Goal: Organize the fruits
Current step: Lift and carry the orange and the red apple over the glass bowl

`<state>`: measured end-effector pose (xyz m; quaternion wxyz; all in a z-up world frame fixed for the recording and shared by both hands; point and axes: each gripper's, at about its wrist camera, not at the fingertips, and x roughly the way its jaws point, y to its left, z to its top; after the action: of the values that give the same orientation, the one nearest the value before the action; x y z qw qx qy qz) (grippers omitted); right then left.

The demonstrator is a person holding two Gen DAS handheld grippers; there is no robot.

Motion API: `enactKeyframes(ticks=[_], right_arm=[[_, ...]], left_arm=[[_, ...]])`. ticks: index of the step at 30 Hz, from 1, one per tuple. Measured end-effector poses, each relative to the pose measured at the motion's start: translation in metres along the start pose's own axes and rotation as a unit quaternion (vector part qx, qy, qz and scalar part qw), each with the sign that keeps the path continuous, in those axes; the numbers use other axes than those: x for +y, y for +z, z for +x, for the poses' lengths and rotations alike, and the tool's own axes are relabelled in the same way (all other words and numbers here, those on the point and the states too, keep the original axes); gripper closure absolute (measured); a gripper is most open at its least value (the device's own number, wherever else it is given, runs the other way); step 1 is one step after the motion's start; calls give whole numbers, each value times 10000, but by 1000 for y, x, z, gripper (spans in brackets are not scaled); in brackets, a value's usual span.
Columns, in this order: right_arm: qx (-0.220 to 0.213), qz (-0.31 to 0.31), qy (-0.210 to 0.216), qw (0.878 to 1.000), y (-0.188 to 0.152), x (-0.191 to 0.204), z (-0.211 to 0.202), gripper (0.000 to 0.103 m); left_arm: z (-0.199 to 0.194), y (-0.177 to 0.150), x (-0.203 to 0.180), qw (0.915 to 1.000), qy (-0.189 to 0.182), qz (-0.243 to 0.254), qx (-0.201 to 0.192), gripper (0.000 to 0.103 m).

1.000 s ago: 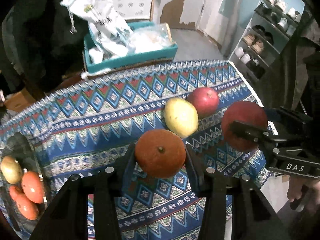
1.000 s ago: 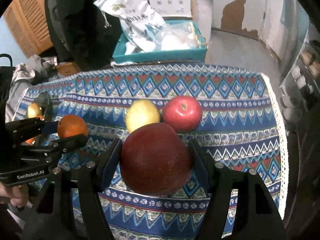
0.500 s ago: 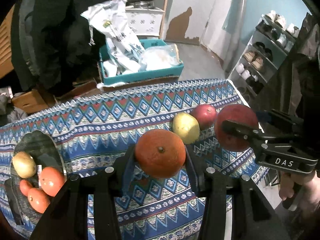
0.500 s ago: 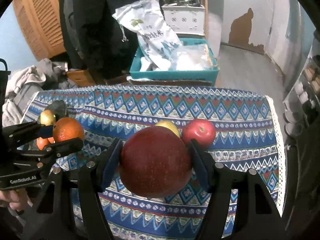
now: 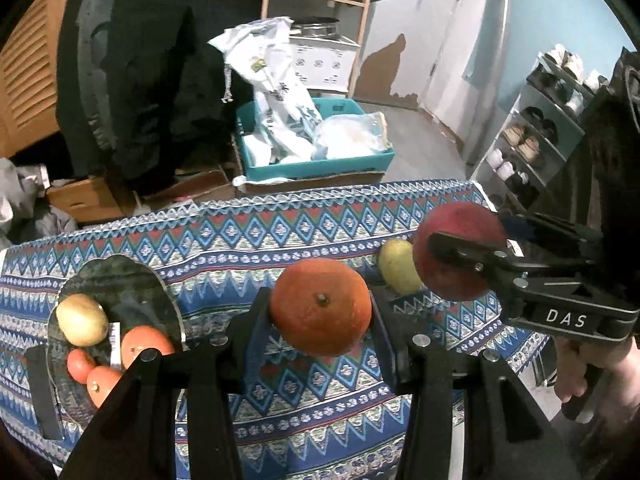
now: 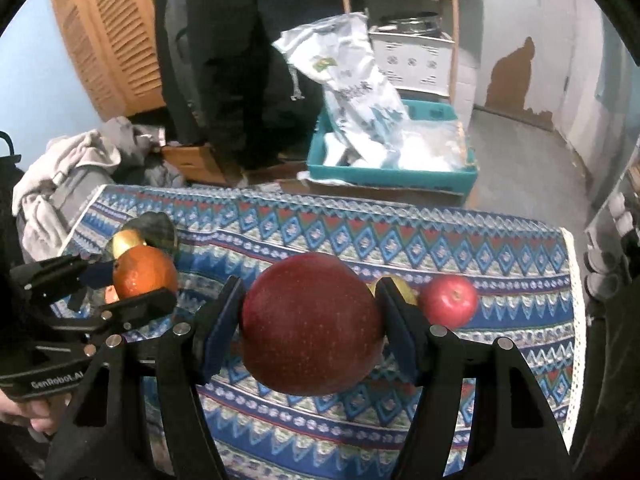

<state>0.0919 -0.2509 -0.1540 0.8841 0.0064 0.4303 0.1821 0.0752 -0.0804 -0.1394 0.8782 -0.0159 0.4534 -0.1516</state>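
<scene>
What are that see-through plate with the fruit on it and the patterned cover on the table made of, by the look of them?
The plate looks like clear glass or hard plastic: the cloth's pattern shows through it and its scalloped rim catches light, so I can't say which. The table cover looks like matte woven fabric with printed or woven diamond and zigzag bands and a pale lacy edging along the far side.

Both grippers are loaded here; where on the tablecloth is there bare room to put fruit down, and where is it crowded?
Bare cloth lies between the glass plate and the yellow fruit, along the far edge. The plate is crowded with four fruits. The small red apple sits beside the yellow fruit. The left gripper holds the orange; the right gripper holds the dark red apple.
</scene>
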Motion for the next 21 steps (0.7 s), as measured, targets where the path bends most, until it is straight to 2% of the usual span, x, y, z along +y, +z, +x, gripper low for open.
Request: enactKeyframes(ticks=[21], right_arm=[[299, -405, 565, 9971, 36, 88, 57, 35]], left_arm=[[-18, -24, 109, 9949, 431, -907, -55, 55]])
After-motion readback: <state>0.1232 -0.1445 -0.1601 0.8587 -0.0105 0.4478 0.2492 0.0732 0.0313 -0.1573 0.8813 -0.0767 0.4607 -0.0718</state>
